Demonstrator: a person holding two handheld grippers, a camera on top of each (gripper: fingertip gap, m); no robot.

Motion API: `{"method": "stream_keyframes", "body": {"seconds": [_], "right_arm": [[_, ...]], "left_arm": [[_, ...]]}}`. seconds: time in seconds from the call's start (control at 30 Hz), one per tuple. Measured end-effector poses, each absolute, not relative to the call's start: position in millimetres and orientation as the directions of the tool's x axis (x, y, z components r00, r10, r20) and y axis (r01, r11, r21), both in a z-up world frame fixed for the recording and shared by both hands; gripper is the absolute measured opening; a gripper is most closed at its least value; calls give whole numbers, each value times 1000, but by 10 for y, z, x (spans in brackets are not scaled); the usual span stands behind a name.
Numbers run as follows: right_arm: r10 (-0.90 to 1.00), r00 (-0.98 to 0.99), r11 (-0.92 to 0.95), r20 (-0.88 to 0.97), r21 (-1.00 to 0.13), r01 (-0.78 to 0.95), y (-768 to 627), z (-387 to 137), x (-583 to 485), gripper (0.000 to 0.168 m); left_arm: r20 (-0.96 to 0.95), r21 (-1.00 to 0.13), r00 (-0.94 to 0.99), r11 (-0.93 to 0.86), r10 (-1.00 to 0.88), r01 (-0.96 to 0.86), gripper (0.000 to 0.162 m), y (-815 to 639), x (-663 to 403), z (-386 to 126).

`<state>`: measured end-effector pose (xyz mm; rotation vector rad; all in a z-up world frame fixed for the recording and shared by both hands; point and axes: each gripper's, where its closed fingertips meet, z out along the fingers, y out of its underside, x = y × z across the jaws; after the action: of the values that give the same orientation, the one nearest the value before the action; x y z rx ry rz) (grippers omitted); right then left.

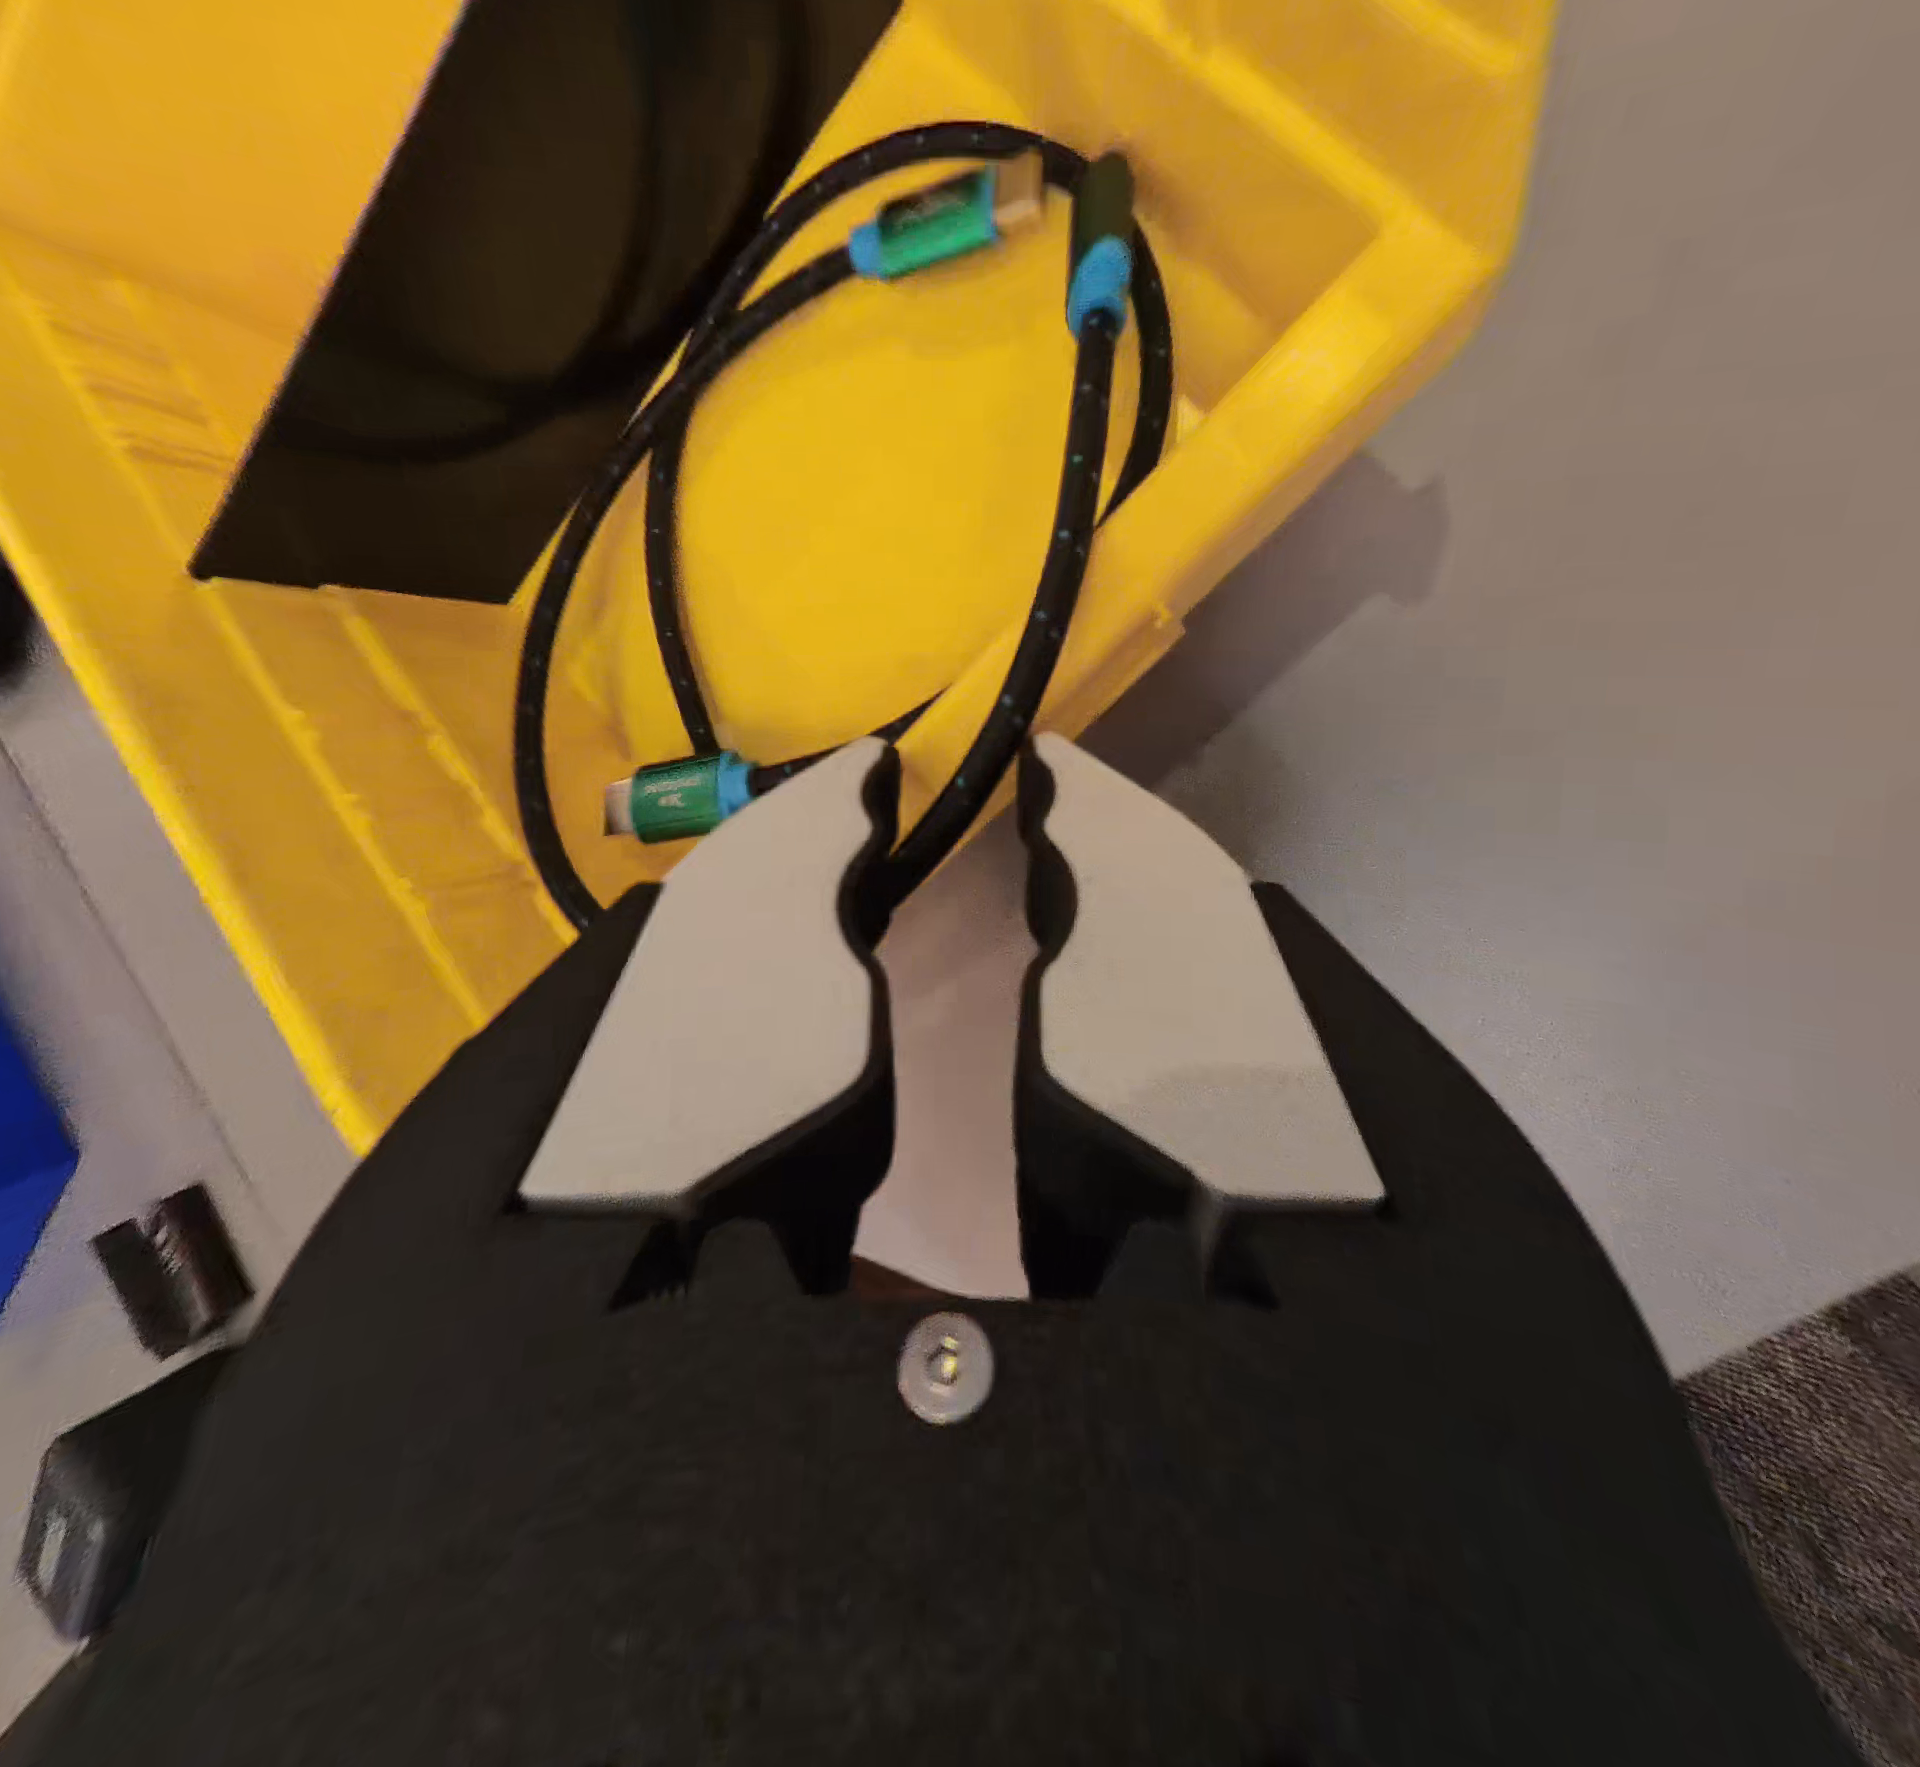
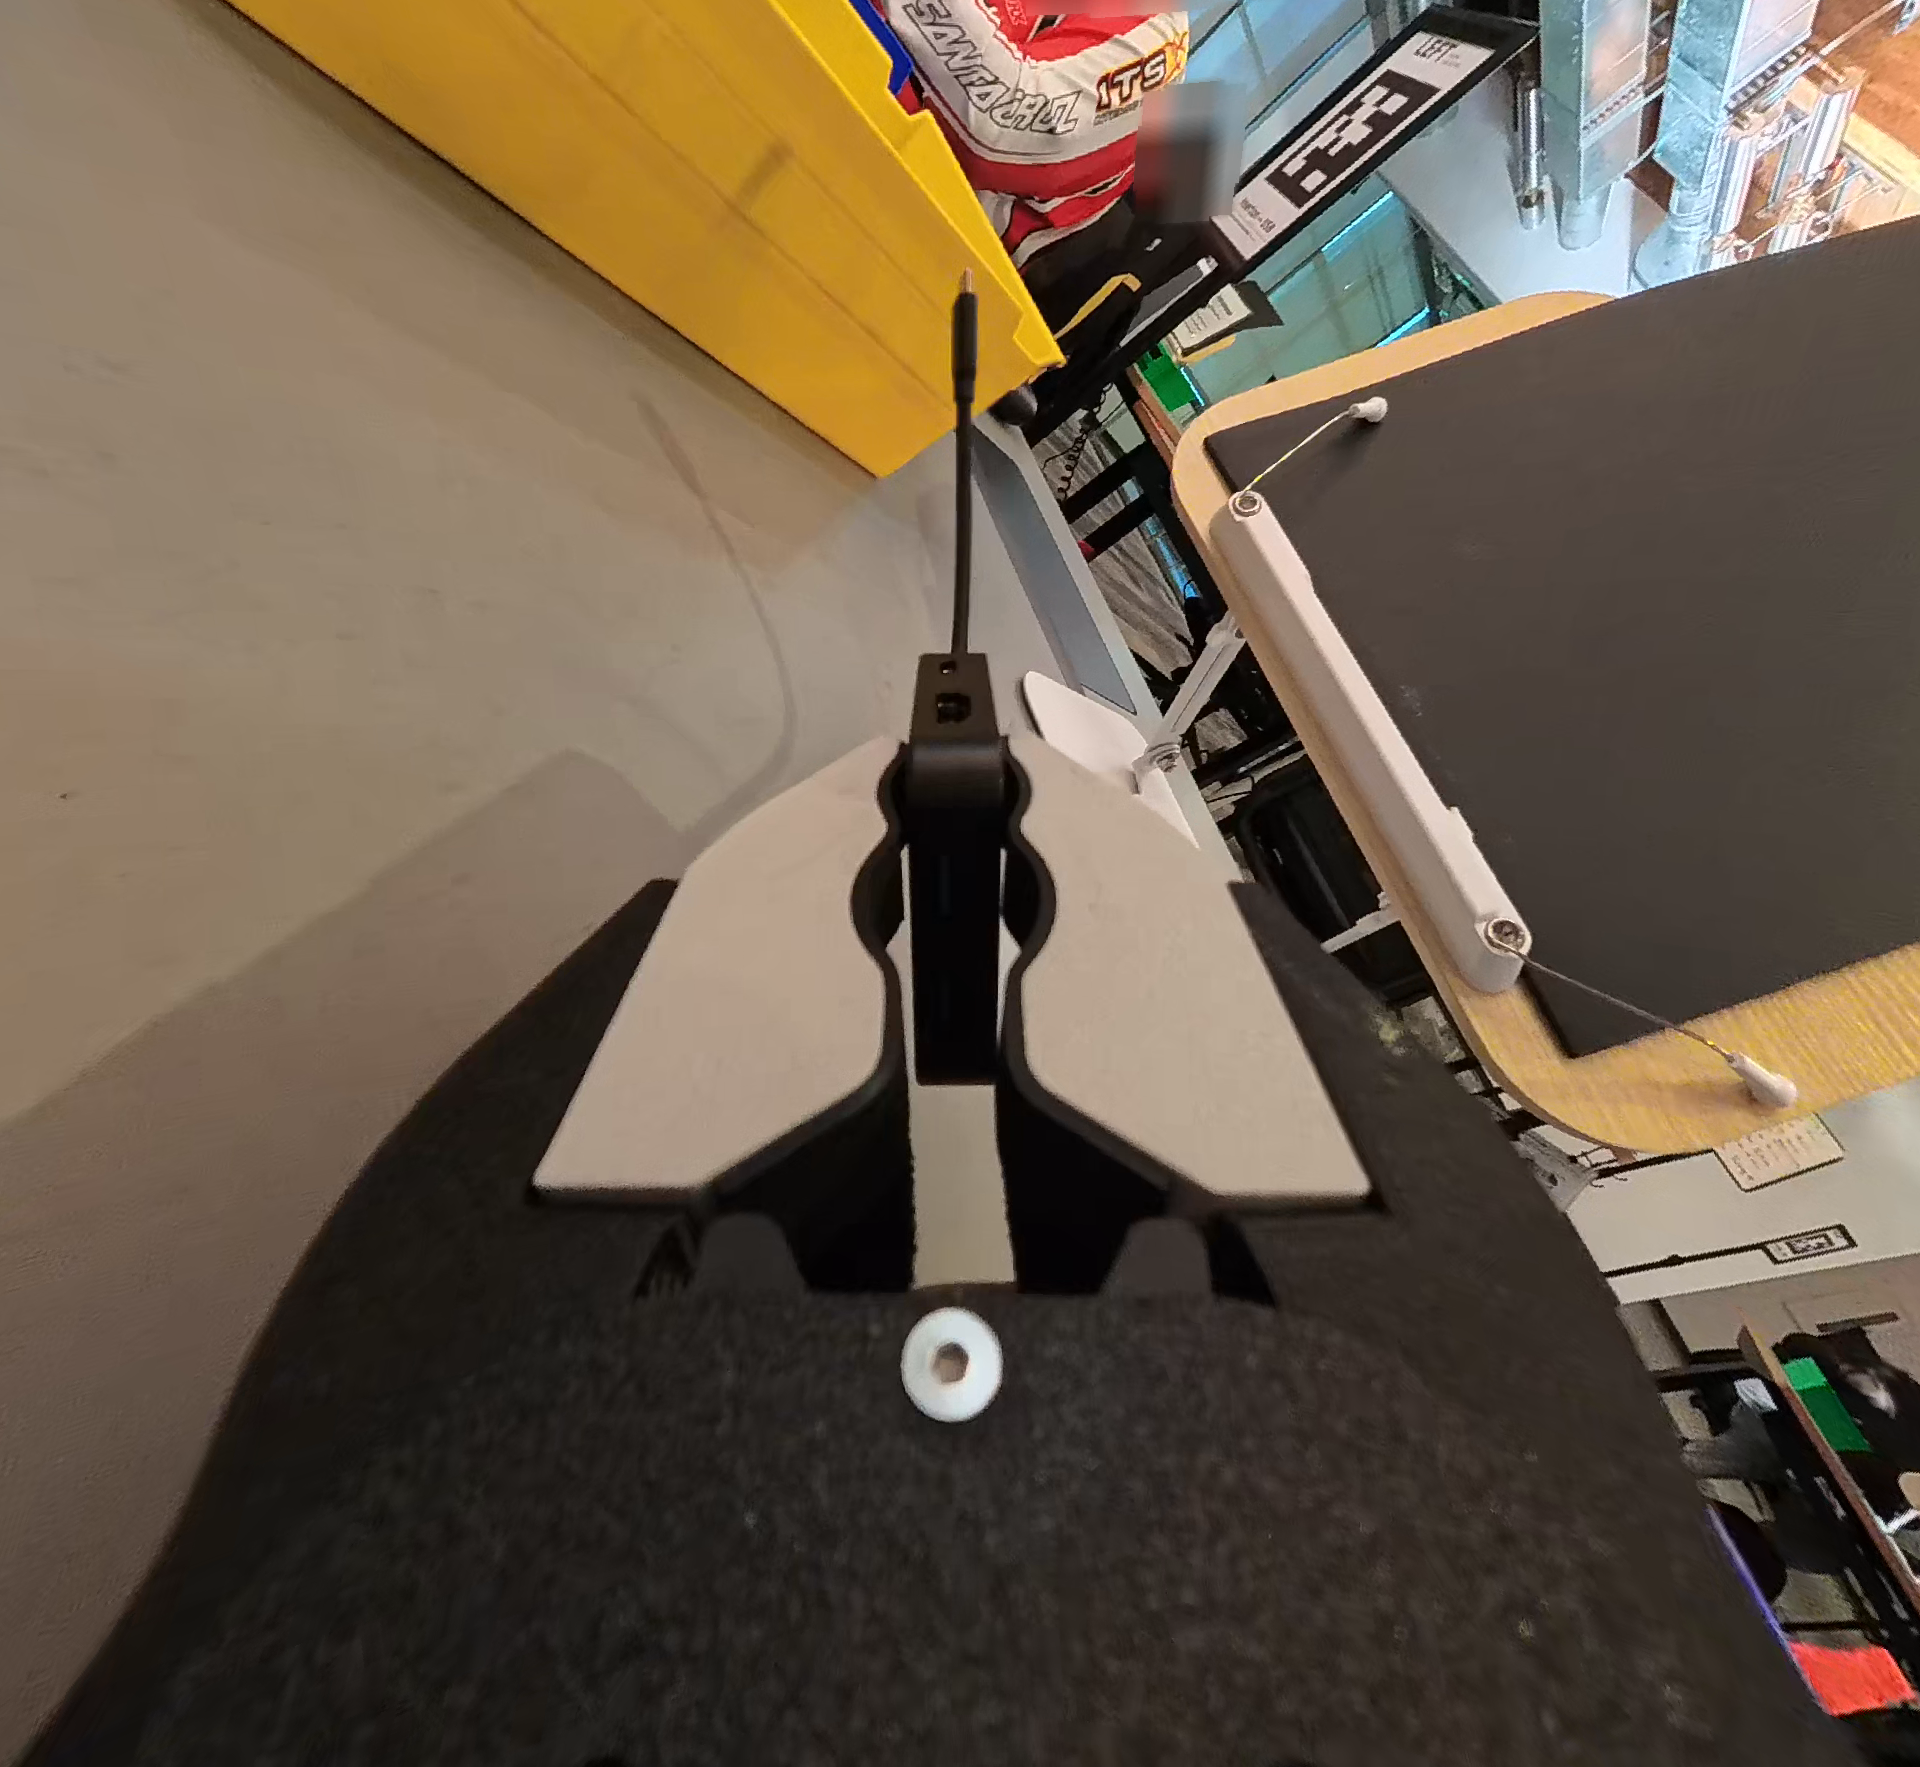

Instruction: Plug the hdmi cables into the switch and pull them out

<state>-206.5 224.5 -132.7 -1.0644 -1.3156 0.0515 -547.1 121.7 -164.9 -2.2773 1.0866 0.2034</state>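
Observation:
In the left wrist view, black braided HDMI cables [image 1: 1049, 637] with green and blue plugs [image 1: 925, 226] [image 1: 675, 795] lie looped in a yellow bin [image 1: 1351, 283]. One cable runs out over the bin's rim and passes between my left gripper's [image 1: 961, 761] fingers, resting against the left finger [image 1: 790, 844]. The jaws stand narrowly apart, wider than the cable. In the right wrist view, my right gripper [image 2: 956, 761] is shut on the black switch [image 2: 954, 938], held edge-on. A thin black lead [image 2: 964, 491] with a small plug sticks straight out of it.
A black flat sheet [image 1: 561, 263] leans inside the bin. Small black objects [image 1: 171, 1265] and a blue thing [image 1: 26, 1167] sit at the left. In the right view, the yellow bin [image 2: 582, 117], a person's sleeve [image 2: 997, 86] and a black-topped table [image 2: 1662, 678] show beyond. The gap from one gripper's tips to the other's is roughly 35 cm.

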Motion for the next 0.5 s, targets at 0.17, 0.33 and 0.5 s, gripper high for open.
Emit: {"method": "stream_keyframes", "body": {"seconds": [0.17,0.33,0.5], "right_arm": [[577,323,557,750,-651,516,2231,-1321,-2056,13],[579,319,556,750,-650,518,2234,-1327,-2062,13],[575,331,555,748,-654,514,2242,-1304,-2056,13]], "left_arm": [[-476,-543,645,-377,-598,-751,8,1264,-5365,-1253],[-661,-551,613,-275,-433,-788,6,1135,-5257,-622],[-730,-571,577,-136,-367,-809,6,811,-4620,-213]]}}
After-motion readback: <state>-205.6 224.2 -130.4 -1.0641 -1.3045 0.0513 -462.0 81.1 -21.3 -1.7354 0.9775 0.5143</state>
